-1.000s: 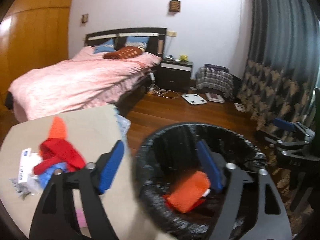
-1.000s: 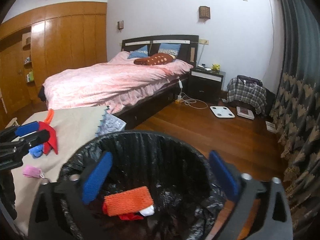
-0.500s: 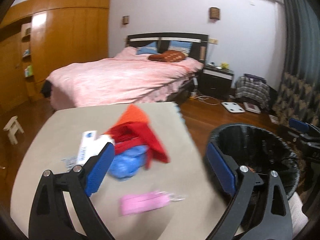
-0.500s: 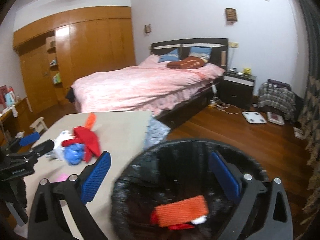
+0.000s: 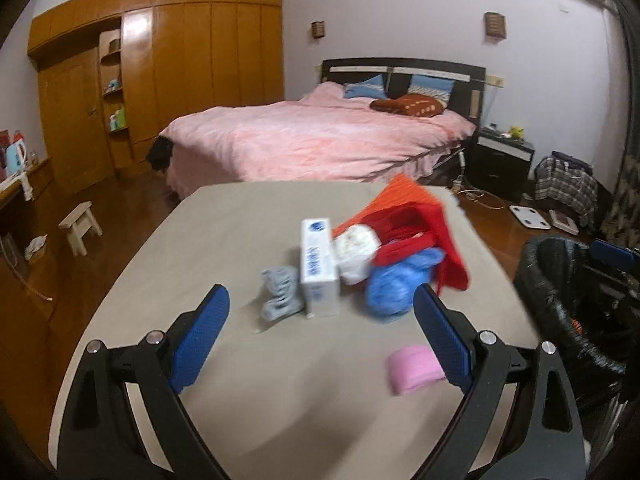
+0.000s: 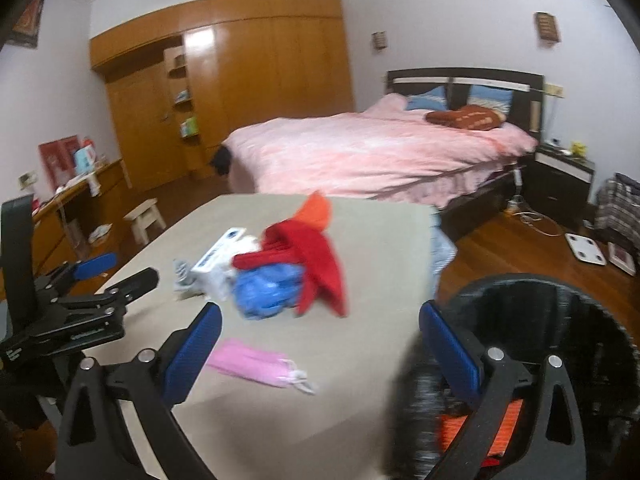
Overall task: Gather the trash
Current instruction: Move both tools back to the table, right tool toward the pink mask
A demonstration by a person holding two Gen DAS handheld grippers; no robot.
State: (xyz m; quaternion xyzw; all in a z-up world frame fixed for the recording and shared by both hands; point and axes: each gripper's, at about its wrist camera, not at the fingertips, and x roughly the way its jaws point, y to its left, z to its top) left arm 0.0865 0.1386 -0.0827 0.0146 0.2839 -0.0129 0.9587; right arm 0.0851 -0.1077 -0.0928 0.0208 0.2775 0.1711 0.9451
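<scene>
A pile of trash lies on the beige table [image 5: 224, 240]: a white box [image 5: 318, 266], a grey wad [image 5: 280, 294], a white crumpled piece [image 5: 356, 248], a blue bag [image 5: 400, 280], red cloth [image 5: 424, 236] and an orange piece [image 5: 400, 194]. A pink mask [image 5: 414, 368] lies nearer, by my right finger. My left gripper [image 5: 320, 332] is open and empty, just short of the pile. My right gripper [image 6: 320, 350] is open and empty, over the table edge and the black-lined bin [image 6: 560, 320], which holds an orange item [image 6: 500, 428]. The pink mask [image 6: 260, 364] lies between its fingers.
The bin [image 5: 560, 292] stands right of the table. A pink bed [image 5: 320, 144] lies beyond, with a wooden wardrobe [image 5: 160, 68], a small stool [image 5: 80, 226], a nightstand [image 5: 502, 160] and a floor scale [image 5: 530, 218] around it.
Both grippers have swung left, away from the bin and toward the trash pile on the table. Both stay open and empty.
</scene>
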